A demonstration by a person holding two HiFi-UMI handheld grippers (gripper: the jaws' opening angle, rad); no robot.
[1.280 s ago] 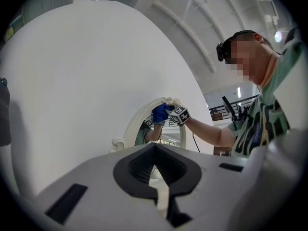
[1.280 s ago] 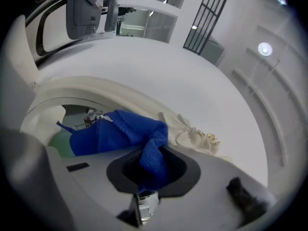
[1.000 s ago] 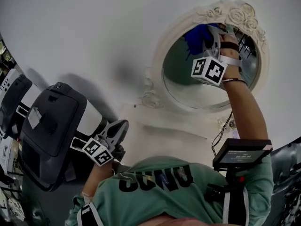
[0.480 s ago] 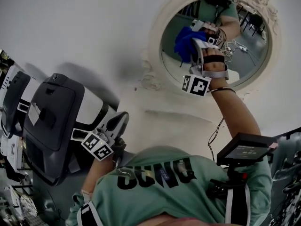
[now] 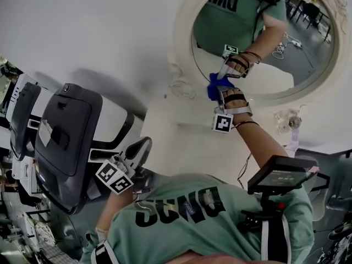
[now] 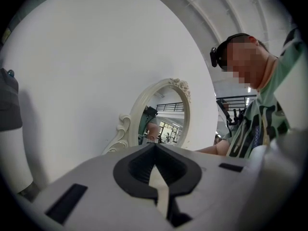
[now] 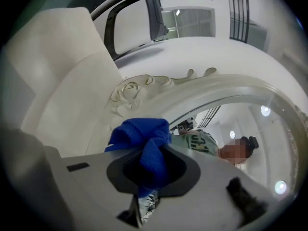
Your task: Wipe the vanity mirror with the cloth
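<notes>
The oval vanity mirror [image 5: 275, 48] in its white carved frame [image 5: 184, 43] fills the upper right of the head view. My right gripper [image 5: 220, 89] is shut on a bunched blue cloth [image 5: 216, 83], which presses against the lower left edge of the glass, where it meets the frame. In the right gripper view the cloth [image 7: 144, 138] bulges out between the jaws, in front of the frame's scrollwork [image 7: 139, 90] and the glass [image 7: 250, 124]. My left gripper [image 5: 140, 147] hangs low by the person's chest, shut and holding nothing, and its own view faces the mirror [image 6: 163, 117] from a distance.
A large dark grey and white machine [image 5: 66, 142] stands at the left beside my left gripper. A small ornament and a cable [image 5: 289, 122] lie near the mirror's lower right. A small screen [image 5: 280, 175] is mounted on the person's chest.
My right gripper has carried the cloth from the top of the glass down across it to the lower left edge. The left gripper has stayed about where it was.
</notes>
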